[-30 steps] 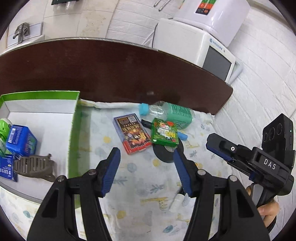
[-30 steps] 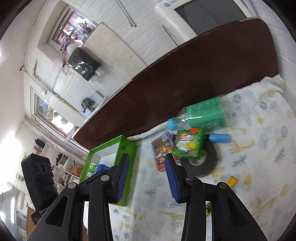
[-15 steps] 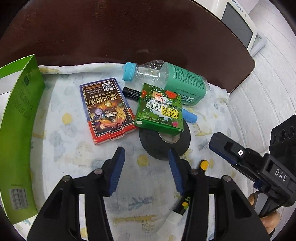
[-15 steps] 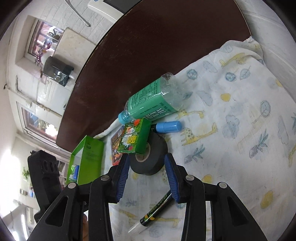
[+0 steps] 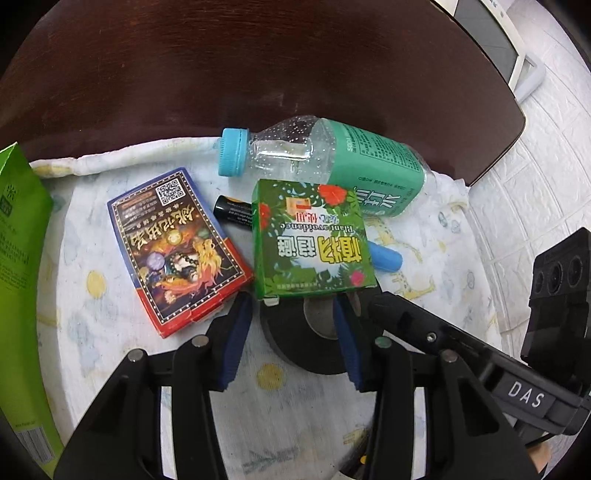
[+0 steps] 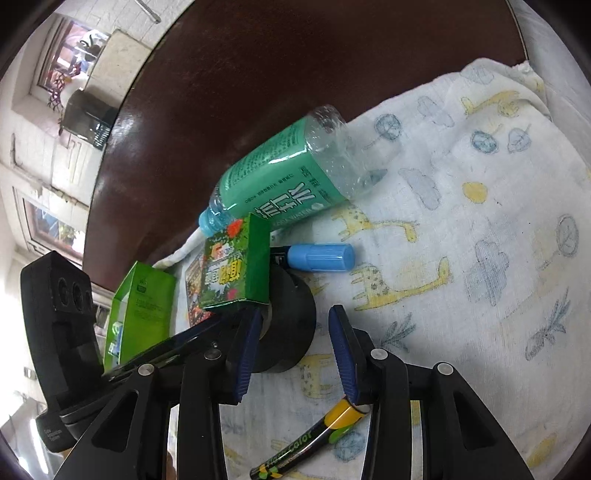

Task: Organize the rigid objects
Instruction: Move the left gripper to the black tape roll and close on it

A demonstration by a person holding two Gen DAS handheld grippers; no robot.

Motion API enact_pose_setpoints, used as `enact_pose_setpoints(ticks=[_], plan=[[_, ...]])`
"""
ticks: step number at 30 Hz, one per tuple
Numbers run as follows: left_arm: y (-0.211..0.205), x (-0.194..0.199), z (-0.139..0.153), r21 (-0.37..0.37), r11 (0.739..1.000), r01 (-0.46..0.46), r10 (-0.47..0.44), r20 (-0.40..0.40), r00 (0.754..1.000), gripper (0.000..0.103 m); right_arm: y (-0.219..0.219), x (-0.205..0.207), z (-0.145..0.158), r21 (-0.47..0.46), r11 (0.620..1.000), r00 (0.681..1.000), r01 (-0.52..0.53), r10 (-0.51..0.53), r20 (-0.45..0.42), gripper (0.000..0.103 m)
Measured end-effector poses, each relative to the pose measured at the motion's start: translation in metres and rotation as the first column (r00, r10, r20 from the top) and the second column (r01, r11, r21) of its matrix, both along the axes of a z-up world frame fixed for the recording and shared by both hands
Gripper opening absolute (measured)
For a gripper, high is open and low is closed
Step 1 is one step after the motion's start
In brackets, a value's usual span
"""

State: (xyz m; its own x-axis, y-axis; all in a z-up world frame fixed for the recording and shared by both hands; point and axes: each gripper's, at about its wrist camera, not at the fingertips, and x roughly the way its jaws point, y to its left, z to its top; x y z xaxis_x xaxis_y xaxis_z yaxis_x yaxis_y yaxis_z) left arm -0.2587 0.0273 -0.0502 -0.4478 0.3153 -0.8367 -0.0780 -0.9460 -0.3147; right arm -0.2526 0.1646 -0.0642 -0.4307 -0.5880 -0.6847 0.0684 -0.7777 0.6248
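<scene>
the left gripper (image 5: 291, 314) hangs low over a white cloth (image 5: 303, 413) printed with giraffes, clouds and yellow dots; its jaws have just been closing and now stand partly spread astride the near rim of a black tape roll (image 5: 306, 347), whether the pads touch it i cannot tell. the right gripper (image 6: 291, 325) comes at the same tape roll (image 6: 291, 328) from the right side, jaws partly spread, the left pad at the roll's hole and the right pad outside its wall, pinching nothing that i can make out. under its right finger lies a black and yellow marker (image 6: 314, 439) on the cloth.

on the roll's far edge rests a green plant-print carton (image 5: 312, 240). left of it lies a blue and red card box (image 5: 177, 247) flat on the cloth. behind the carton a black marker with a blue cap (image 6: 319, 257) pokes out both sides. farther back a green-labelled water bottle (image 5: 332, 162) lies on its side, blue cap to the left.

at the far left stands the wall of a green box (image 5: 22, 258). the cloth covers part of a dark brown table (image 5: 258, 66). beyond it are white brick-pattern walls (image 5: 546, 155), a white appliance (image 5: 495, 33) at far right, and windows (image 6: 55, 225).
</scene>
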Motion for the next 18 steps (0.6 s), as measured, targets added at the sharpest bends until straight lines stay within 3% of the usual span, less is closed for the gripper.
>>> enact_pose_setpoints(ticks=[6, 13, 18], plan=[[-0.007, 0.009, -0.002, 0.057, 0.998, 0.000, 0.000, -0.008, 1.000, 0.038, -0.001, -0.003, -0.008, -0.096, 0.995, 0.999, -0.026, 0.030, 0.038, 0.041], [-0.016, 0.044, -0.001, 0.039, 0.999, -0.023, 0.022, 0.022, 1.000, 0.038, -0.016, 0.025, -0.002, -0.062, 0.994, 0.995, -0.093, 0.095, 0.037, 0.041], [-0.035, 0.074, 0.001, 0.105, 0.994, -0.033, 0.030, 0.029, 0.999, 0.041, -0.035, 0.050, 0.003, -0.008, 0.984, 0.984, -0.177, 0.177, 0.013, 0.041]])
